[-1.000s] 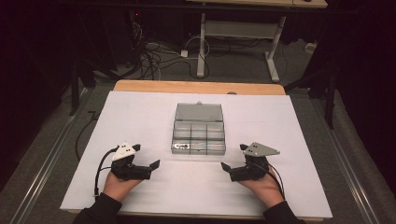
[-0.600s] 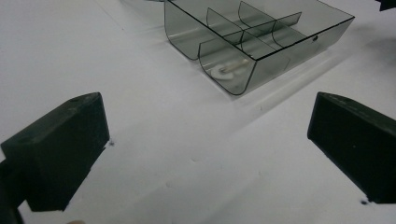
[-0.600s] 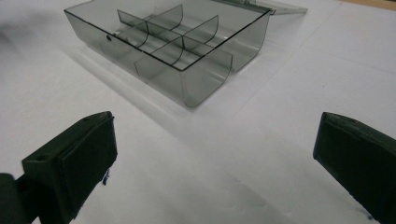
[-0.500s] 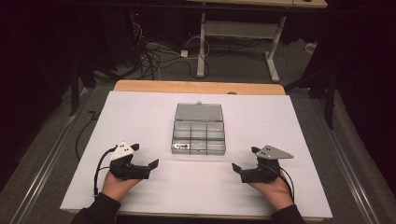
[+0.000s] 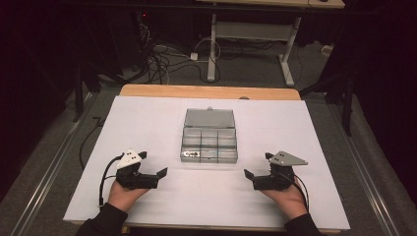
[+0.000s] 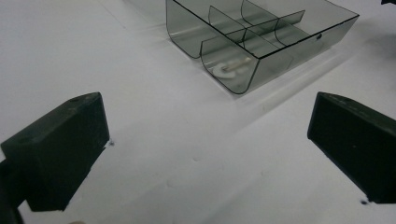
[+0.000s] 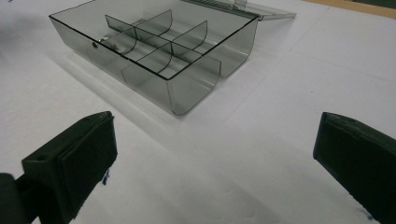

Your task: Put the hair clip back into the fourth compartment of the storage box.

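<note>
A clear smoky-grey plastic compartment box point(image 5: 209, 142) sits mid-worktop point(image 5: 147, 123) on smooth white sheet, lid laid flat behind — curved dividers inside, small white pieces point(image 6: 229, 70) in one near corner cell. Left tongs point(image 5: 158, 174) and right tongs point(image 5: 250, 177) rest either side, matte black blocky jaws wide apart, holding nothing.

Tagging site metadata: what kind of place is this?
Probably a lab or workshop recording bench: a table under a white sheet, floor cables behind it, a second desk frame, dark surroundings, and a clear compartment box.
</note>
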Demonstrator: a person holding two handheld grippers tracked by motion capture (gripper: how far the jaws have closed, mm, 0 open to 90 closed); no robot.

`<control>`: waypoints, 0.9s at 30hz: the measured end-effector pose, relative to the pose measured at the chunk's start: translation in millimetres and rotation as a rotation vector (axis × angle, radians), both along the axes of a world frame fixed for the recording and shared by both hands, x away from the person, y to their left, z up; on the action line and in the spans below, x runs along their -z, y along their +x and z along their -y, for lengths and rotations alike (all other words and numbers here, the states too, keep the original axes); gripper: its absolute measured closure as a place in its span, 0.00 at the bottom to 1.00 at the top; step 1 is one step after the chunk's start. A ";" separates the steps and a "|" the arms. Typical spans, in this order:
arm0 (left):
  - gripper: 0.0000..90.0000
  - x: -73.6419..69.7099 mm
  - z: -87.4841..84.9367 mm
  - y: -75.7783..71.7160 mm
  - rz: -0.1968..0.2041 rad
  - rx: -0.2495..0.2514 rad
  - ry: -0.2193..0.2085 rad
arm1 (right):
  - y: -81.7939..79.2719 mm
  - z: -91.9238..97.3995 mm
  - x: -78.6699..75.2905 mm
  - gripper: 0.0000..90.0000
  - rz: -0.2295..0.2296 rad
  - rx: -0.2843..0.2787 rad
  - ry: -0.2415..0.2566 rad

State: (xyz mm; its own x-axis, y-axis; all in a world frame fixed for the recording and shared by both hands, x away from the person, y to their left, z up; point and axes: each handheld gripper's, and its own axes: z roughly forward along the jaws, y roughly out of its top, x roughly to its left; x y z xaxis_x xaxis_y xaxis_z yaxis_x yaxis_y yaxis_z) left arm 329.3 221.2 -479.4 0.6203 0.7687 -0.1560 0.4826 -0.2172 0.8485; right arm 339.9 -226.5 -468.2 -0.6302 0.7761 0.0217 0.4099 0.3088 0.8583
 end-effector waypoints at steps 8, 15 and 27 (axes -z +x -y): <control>0.00 -4.1 5.7 7.4 0.002 0.003 0.001 | 4.1 -3.9 1.9 0.00 -0.011 0.009 0.002; 0.00 -5.8 10.3 10.5 0.013 0.001 -0.014 | 8.3 -8.8 -1.9 0.01 0.013 0.008 0.015; 0.00 -8.9 19.9 30.6 -0.032 -0.005 -0.011 | 28.3 -11.5 -3.1 0.00 0.014 0.019 0.030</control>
